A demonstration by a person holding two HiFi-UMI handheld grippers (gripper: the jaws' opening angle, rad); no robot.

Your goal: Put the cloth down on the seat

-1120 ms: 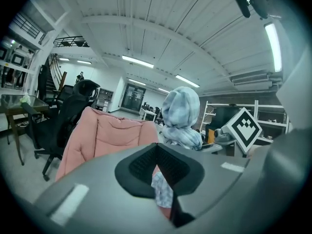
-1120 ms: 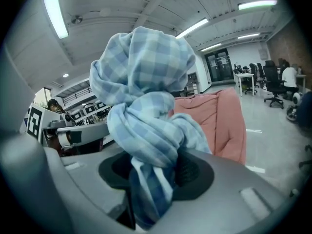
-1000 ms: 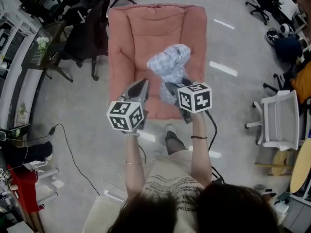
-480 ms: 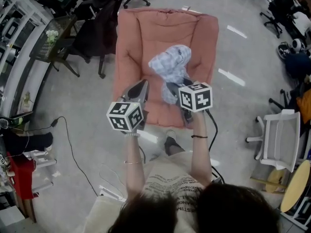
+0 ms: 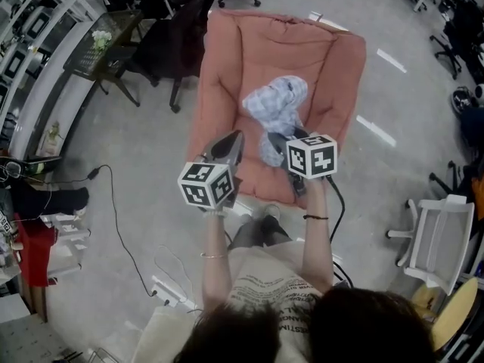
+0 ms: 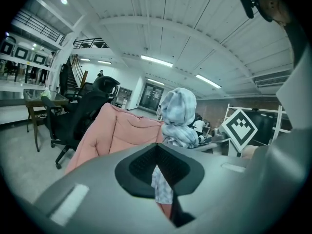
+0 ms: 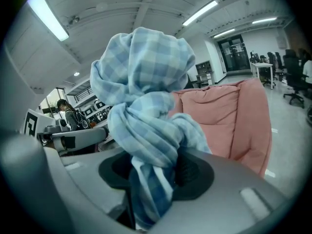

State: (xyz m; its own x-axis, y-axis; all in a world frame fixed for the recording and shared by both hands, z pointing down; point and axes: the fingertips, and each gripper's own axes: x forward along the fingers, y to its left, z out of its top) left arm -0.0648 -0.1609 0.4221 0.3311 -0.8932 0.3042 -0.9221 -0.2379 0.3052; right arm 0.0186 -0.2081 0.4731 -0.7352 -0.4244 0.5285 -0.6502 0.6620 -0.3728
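Note:
A bunched light-blue checked cloth [image 5: 274, 110] hangs above the pink padded seat [image 5: 234, 74], and my right gripper [image 5: 281, 144] is shut on its lower end. In the right gripper view the cloth [image 7: 146, 96] rises knotted out of the right gripper [image 7: 156, 167], with the seat [image 7: 224, 116] behind it. My left gripper [image 5: 231, 144] is beside it to the left, over the seat's front edge, shut and holding nothing. From the left gripper [image 6: 157, 150] view, the cloth [image 6: 178, 113] and the seat [image 6: 122, 133] lie ahead.
Dark office chairs [image 5: 162, 21] and a small table with flowers [image 5: 102, 44] stand left of the seat. A white chair [image 5: 442, 233] is at the right. A cable [image 5: 121, 225] and power strip [image 5: 168, 293] lie on the grey floor. The person's foot [image 5: 265, 216] is just before the seat.
The head view has swung, so the seat now sits further right and tilted in the picture. Both grippers keep their places over the seat's front, the cloth still gripped.

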